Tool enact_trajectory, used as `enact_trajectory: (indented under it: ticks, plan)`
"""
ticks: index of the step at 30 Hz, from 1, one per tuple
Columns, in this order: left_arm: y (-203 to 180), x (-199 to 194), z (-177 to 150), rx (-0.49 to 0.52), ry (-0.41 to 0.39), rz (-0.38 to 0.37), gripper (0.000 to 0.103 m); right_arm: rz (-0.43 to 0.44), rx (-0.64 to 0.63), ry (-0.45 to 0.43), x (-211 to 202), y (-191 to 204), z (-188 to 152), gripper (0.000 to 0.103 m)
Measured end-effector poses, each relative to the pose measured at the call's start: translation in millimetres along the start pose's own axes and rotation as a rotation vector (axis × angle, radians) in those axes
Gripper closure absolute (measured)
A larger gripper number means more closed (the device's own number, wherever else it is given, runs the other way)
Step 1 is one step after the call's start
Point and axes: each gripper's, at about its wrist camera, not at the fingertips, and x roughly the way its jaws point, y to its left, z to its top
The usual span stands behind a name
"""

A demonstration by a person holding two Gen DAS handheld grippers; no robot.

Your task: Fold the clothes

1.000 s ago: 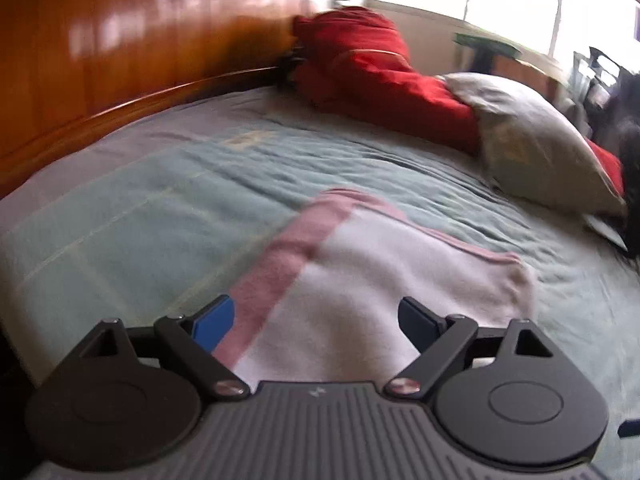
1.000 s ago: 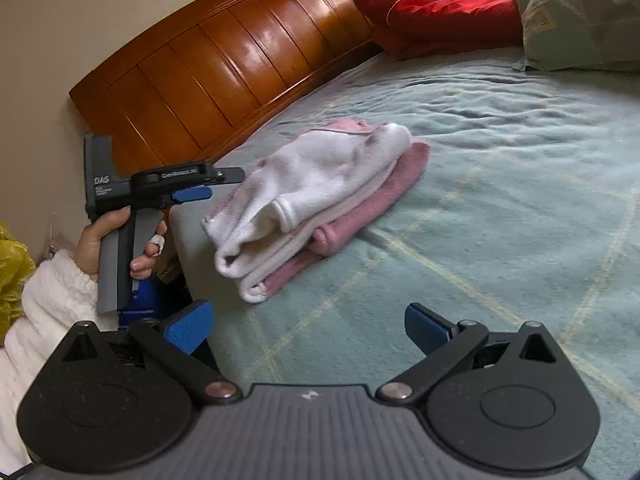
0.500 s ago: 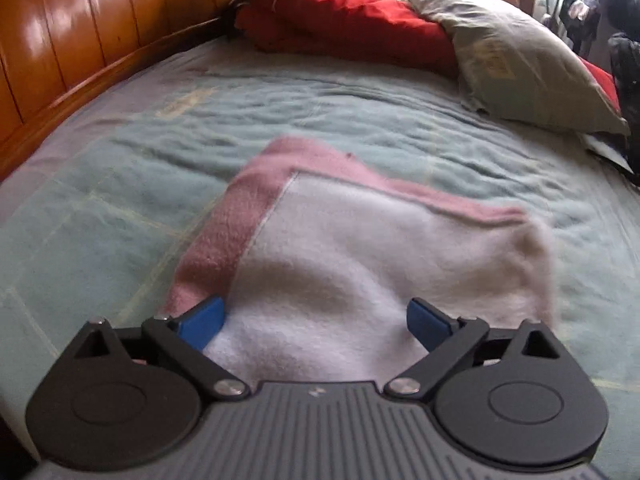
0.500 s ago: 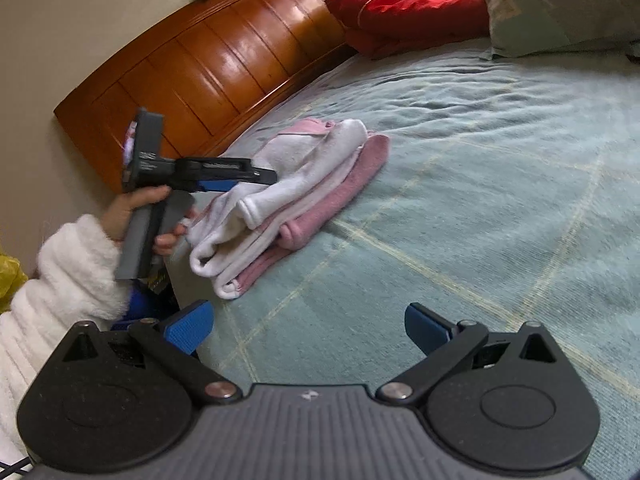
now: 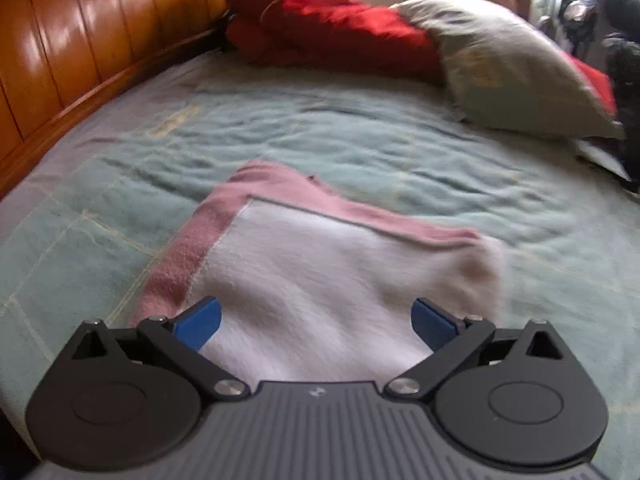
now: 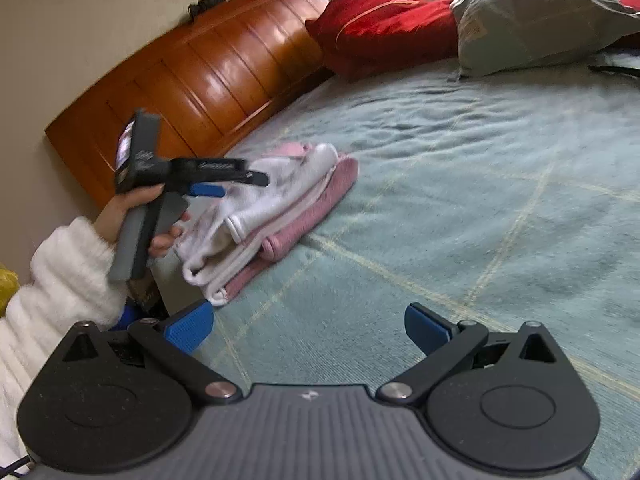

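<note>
Since a second ago our left gripper (image 5: pixel 316 322) has swung in over the folded garment (image 5: pixel 320 280), which now fills more of its view. Its jaws are opening, blue pads spread wide with white fleece showing between them, nothing pinched. We see the garment, white with pink trim, lying folded on the green bedspread (image 6: pixel 480 200) near the wooden headboard (image 6: pixel 208 76). Our right gripper (image 6: pixel 308 326) hangs apart and empty, well clear of it.

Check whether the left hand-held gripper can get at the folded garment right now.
Probably yes. The left hand-held gripper hovers right over the garment, its jaws opening, nothing between them and the cloth. The right hand-held gripper sits well clear.
</note>
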Motion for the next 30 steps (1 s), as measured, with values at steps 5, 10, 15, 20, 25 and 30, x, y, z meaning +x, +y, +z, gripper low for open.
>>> enact_trajectory:
  ticks: [5,10,15,20,25,30]
  plan:
    - [-16.4,-21.4,-36.8,0.020,0.035,0.037,0.002,0.012,0.006,-0.015,-15.5,4.5,-4.2,0.000]
    - [-12.6,-21.4,-53.7,-0.113,0.098,-0.024,0.002,0.003,-0.012,-0.025,-34.1,11.8,-10.2,0.000]
    - [-21.6,-46.3,-28.7,-0.112,0.006,-0.080,0.002,-0.017,0.009,-0.046,-50.3,5.4,-14.2,0.000]
    - [-28.5,-37.6,-40.2,-0.207,0.091,-0.165,0.002,-0.032,0.040,-0.051,-56.6,-5.0,-16.5,0.000]
    - [-38.2,-33.5,-70.9,-0.241,0.140,-0.166,0.002,-0.043,0.068,-0.043,-56.7,-13.2,-18.7,0.000]
    - [-63.4,-89.7,-89.5,-0.156,-0.024,-0.097,0.001,-0.058,0.077,-0.035,-56.0,-11.3,-17.9,0.000]
